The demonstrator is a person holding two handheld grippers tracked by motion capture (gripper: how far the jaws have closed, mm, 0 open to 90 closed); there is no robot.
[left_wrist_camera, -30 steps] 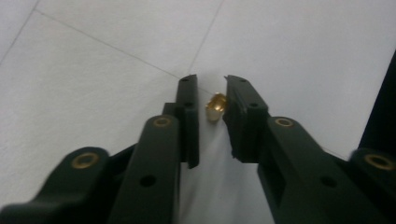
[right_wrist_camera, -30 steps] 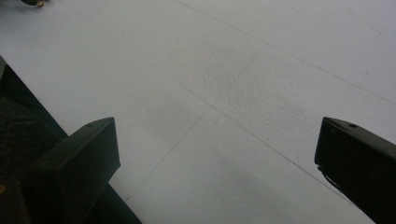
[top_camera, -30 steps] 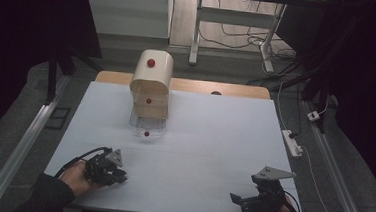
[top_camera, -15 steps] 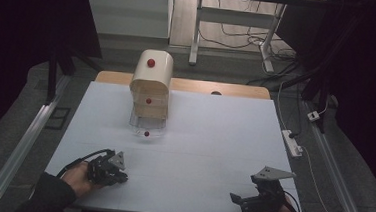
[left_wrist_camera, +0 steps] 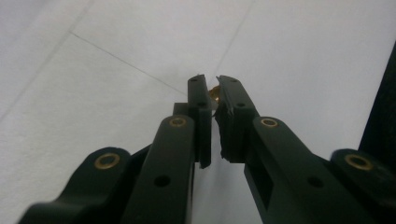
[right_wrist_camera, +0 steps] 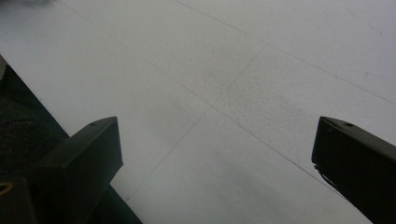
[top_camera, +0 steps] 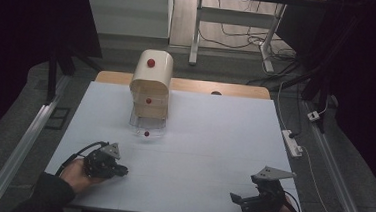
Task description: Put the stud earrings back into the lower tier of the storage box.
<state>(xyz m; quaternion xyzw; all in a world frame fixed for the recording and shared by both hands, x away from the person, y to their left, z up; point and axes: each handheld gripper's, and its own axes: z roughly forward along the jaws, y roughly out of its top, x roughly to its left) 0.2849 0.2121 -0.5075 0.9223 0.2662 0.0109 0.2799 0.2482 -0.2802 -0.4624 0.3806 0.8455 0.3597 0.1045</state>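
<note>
My left gripper [top_camera: 123,170] rests low on the white table [top_camera: 214,138] near its front left, held by a hand in a dark sleeve. In the left gripper view its jaws [left_wrist_camera: 211,84] stand shut with only a thin slit between them. A small brass-coloured bit [left_wrist_camera: 215,92] shows in that slit near the tips; I cannot tell what it is. My right gripper [top_camera: 237,198] sits at the front right, jaws wide open [right_wrist_camera: 215,154] over bare table, nothing between them.
A cream domed box [top_camera: 151,81] with red knobs stands at the back centre-left of the table. A clear drawer [top_camera: 147,128] with a red knob sticks out at its base. A power strip [top_camera: 292,142] lies off the right edge.
The left hand and its gripper have shifted very slightly on the table. The right gripper has stayed put.
</note>
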